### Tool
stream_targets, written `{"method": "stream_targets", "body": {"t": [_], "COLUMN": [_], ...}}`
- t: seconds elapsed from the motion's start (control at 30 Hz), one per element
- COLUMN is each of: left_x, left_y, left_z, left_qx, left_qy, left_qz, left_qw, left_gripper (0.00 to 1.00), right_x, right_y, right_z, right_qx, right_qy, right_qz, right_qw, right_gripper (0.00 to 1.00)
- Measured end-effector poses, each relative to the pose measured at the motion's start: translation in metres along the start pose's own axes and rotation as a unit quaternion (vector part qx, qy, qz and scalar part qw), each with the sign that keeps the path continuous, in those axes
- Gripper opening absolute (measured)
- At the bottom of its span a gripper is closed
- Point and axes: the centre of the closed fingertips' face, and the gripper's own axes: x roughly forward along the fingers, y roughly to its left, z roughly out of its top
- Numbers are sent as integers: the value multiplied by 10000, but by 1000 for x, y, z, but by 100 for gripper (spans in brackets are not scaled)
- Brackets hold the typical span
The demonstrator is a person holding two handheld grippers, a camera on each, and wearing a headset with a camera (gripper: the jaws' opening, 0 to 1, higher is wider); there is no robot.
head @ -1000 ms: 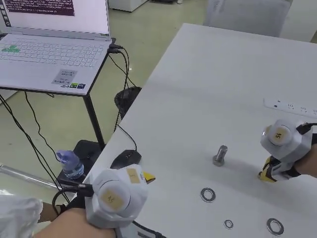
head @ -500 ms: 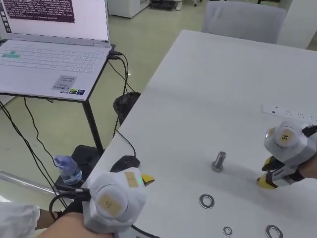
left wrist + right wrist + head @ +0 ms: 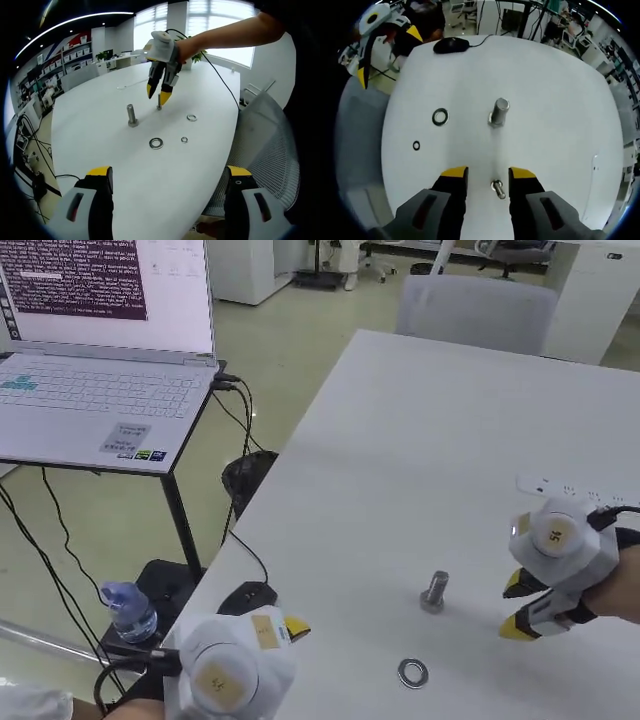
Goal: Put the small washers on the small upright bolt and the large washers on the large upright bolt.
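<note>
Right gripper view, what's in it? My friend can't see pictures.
The right hand-held gripper has its yellow-tipped jaws open, with a small upright bolt between them on a white table. Farther ahead stands a large bolt, with a large washer and a small washer lying flat to its left in the picture.

White worktable [image 3: 420,440], power strip [image 3: 560,487] near its far side. Open laptop [image 3: 90,390] on a black-legged stand [image 3: 180,495] to the left, cables [image 3: 245,410] hanging. Water bottle [image 3: 128,608] on the pale green floor [image 3: 290,330]. Grey chair [image 3: 475,310] at the far end. Big bright windows [image 3: 225,30], shelving [image 3: 60,57] along one wall.
</note>
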Motion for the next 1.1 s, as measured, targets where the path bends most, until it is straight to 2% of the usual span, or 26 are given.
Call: {"method": "stream_targets", "body": {"t": [0.27,0.43,0.63,0.8,1.1], "left_x": [-3,-5,-6,-9,-12], "left_y": [-1,-2,-2,-3,-3], "left_z": [5,6,4,3,9], "left_qx": [26,49,0,17,95], "left_qy": [-52,-77,-50,-42,-111], "left_qz": [18,47,96,115,131], "left_qw": [10000,9999,9999,9999,9998], "left_gripper": [92,92,92,92,91], "right_x": [-5,-6,-6,-2,3], "right_y": [20,39,56,77,108], "right_z": [9,14,17,22,26], "right_qx": [-105,-150,-171,-228,-328], "right_qy": [-77,-110,-136,-157,-138], "right_qz": [69,141,211,273,357], "right_qw": [9999,9997,9995,9992,9987], "right_gripper": [34,33,33,33,32]}}
